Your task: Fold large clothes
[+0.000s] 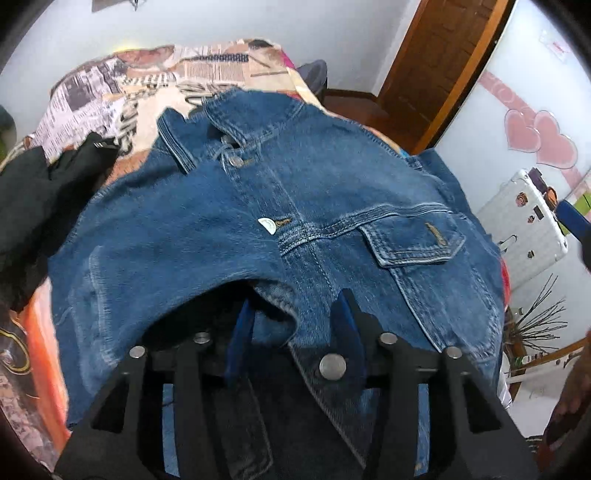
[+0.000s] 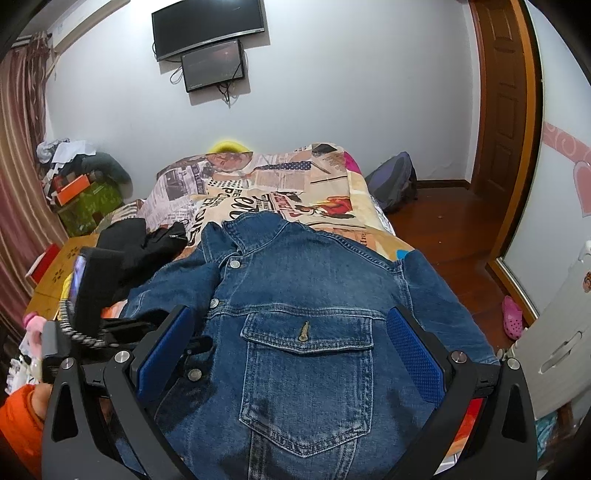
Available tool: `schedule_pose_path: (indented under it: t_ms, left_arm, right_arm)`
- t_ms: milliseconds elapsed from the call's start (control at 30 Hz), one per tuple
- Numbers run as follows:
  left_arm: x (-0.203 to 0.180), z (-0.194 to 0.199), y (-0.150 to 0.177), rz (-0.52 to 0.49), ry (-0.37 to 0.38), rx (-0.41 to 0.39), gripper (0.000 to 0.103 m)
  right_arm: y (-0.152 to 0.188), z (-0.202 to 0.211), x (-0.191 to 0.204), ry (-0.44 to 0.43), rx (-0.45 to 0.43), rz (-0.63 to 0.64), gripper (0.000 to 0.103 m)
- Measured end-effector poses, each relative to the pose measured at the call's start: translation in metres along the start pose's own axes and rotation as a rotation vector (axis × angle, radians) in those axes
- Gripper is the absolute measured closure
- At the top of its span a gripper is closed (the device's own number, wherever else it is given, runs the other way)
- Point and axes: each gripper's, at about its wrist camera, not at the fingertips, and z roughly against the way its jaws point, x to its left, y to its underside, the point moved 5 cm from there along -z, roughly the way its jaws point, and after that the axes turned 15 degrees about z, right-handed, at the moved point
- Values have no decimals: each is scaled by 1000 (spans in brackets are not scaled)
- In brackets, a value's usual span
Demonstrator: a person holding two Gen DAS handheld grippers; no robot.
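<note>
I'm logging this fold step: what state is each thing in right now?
denim jacket: spread front-up on the bed, collar at the far end, not yet folded
chest pocket: flap down
left gripper: shut on a lifted jacket edge
right gripper: open, over the pocket
black garment: bunched beside the jacket
wall screens: dark

1. Blue denim jacket [image 2: 306, 295]: coarse matt cloth, orange stitching, dull metal buttons.
2. Newspaper-print bedspread [image 2: 258, 184]: soft matt cloth.
3. Right gripper [image 2: 290, 350] fingers [image 2: 413, 354]: blue dimpled pads, matt black plastic frame.
4. Reddish wooden floor [image 2: 443, 221]: glossy.
</note>
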Motion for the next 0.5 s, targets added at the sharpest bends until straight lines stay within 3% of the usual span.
schedule_pose_path:
  t_ms: [67,233,500]
  left_arm:
    - [2,17,1,-12,-20,-31,54]
    - [27,57,-10,34,-61,-139,38]
    - [97,105,-29,145,-195,-284,34]
  right_arm:
    - [-2,-1,3,-3,-1,11,0]
    - [-10,-3,15,-26,-8,39,0]
    - [-33,-17,58,-104,-38,174,0]
